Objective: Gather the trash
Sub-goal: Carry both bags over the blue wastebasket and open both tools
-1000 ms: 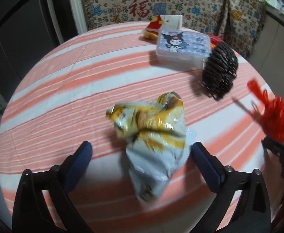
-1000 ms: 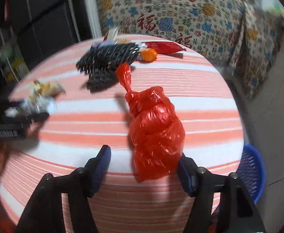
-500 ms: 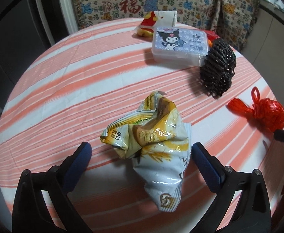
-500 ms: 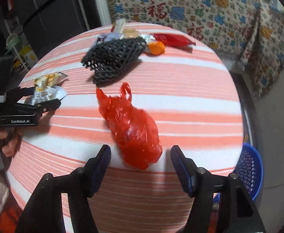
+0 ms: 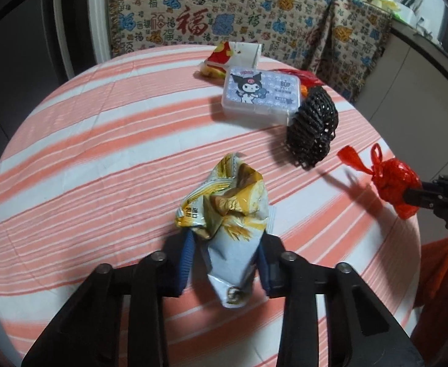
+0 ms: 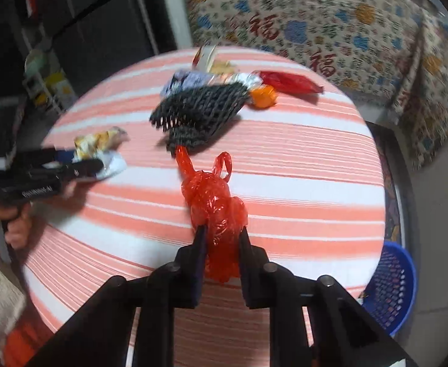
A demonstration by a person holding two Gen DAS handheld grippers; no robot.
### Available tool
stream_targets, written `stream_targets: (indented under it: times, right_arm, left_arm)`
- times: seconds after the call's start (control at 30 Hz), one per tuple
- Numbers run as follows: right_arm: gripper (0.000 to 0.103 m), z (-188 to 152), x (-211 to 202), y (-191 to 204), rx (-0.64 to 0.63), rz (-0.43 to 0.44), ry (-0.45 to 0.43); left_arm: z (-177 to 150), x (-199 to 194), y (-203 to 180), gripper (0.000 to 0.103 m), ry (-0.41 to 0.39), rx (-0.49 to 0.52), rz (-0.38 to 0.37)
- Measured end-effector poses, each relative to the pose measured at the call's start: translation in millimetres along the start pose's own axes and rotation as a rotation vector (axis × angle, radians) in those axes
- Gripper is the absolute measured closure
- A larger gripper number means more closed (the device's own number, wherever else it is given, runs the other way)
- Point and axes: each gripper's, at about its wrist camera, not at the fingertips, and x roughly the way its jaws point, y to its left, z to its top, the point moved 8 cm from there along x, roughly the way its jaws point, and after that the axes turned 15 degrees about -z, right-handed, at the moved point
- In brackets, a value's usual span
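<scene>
My left gripper (image 5: 225,252) is shut on a crumpled yellow and white snack wrapper (image 5: 228,214) on the striped round table (image 5: 101,140). The wrapper also shows at the left of the right wrist view (image 6: 100,145). My right gripper (image 6: 222,238) is shut on a knotted red plastic bag (image 6: 214,205) near the table's right edge; the bag also shows in the left wrist view (image 5: 390,179). A black foam net (image 5: 314,128) lies between the two pieces of trash.
A lilac cartoon box (image 5: 260,93) and red and yellow wrappers (image 5: 219,61) lie at the table's far side. A red packet (image 6: 288,81) and an orange wrapper (image 6: 263,96) lie beyond the net. A blue basket (image 6: 389,284) stands on the floor at the right.
Both grippers were open around their items half a second ago; now the left has closed on the snack wrapper and the right has closed on the red bag.
</scene>
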Motion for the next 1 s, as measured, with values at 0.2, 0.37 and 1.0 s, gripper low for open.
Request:
stream_targets:
  times: [0.2, 0.37, 1.0]
  right_arm:
    - [0.084, -9.4, -21.9, -30.7, 0.168, 0.033, -0.025]
    - [0.084, -21.3, -34.1, -85.8, 0.274, 0.004, -0.033]
    - [0.084, -116.6, -41.7, -342.4, 0.689, -0.243, 0.009]
  left_arm:
    - [4.9, -6.9, -22.5, 0.079, -0.040, 0.007, -0.037]
    - [15.2, 0.5, -77.6, 0.079, -0.054, 0.042, -0.108]
    - [50.4, 154.4, -384.0, 0.079, 0.051, 0.243, -0.364]
